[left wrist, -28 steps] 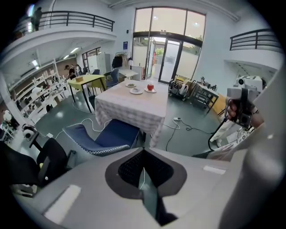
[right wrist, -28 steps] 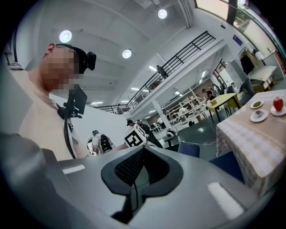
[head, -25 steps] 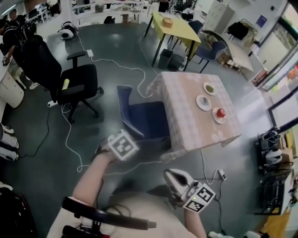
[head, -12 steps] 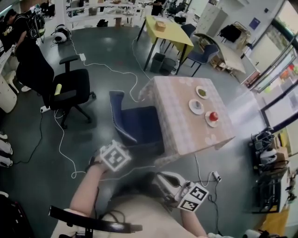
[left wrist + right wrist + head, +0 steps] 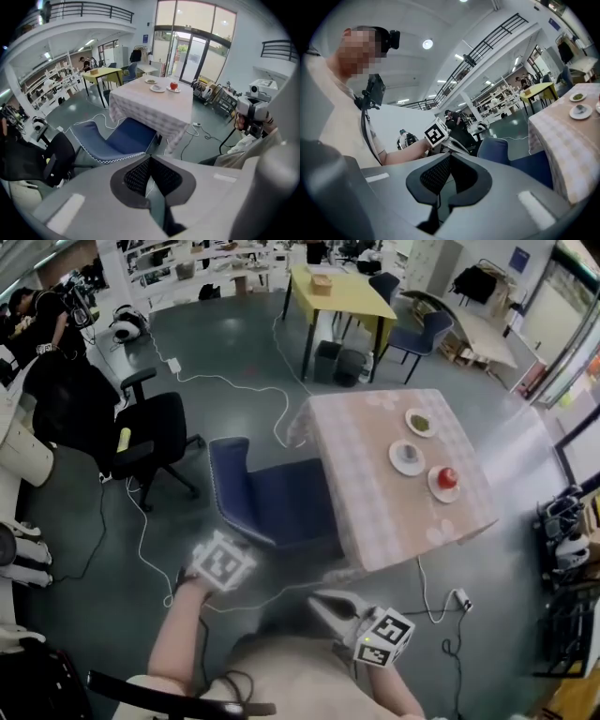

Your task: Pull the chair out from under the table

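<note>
A dark grey polished floor (image 5: 234,362) of a large open workshop runs under everything, with white cables (image 5: 141,521) trailing across it close to the work. The blue upholstered chair (image 5: 272,498) stands with the front of its seat tucked under the edge of the square table with a pale checked cloth (image 5: 375,465), its backrest on the side away from the table. Neither tool touches it. The left hand-held gripper (image 5: 150,158) hovers short of the backrest with its jaws pressed together on nothing. The right hand-held gripper (image 5: 450,155) sits low by the body, likewise closed and empty. To do this well, I judge, the left jaws must spread first and take the top rim of the backrest. They should then draw it slowly straight away from the table, so the legs neither snag a cable nor drag the hanging cloth. That cloth carries three small white plates (image 5: 408,456), one holding a round red thing (image 5: 447,476). A black office chair (image 5: 150,423) and a yellow table (image 5: 342,296) stand further off.
</note>
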`<control>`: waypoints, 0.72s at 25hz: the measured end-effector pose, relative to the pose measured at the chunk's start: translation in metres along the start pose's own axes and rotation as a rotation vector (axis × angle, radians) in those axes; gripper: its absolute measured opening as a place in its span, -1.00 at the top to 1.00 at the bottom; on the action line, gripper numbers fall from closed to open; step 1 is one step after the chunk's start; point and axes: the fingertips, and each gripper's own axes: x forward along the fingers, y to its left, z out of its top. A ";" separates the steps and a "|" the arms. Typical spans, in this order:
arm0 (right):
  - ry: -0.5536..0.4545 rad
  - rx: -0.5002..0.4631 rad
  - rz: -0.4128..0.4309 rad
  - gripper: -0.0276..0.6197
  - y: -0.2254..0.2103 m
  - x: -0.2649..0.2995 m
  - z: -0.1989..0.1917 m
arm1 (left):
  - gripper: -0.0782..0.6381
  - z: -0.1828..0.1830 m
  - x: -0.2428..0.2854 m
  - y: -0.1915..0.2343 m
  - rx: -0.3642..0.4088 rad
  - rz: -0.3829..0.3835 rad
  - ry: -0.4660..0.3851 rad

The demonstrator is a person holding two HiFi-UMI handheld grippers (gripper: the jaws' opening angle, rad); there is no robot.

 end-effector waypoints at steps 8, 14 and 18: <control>0.013 0.069 0.090 0.87 -0.090 -0.041 0.042 | 0.79 0.079 0.038 0.007 -0.055 0.036 0.060; 0.020 0.040 0.141 0.87 -0.135 -0.038 0.067 | 0.79 0.094 0.066 0.021 -0.100 0.040 0.151; 0.006 0.046 0.146 0.87 -0.144 -0.043 0.080 | 0.79 0.119 0.073 0.030 -0.097 0.050 0.094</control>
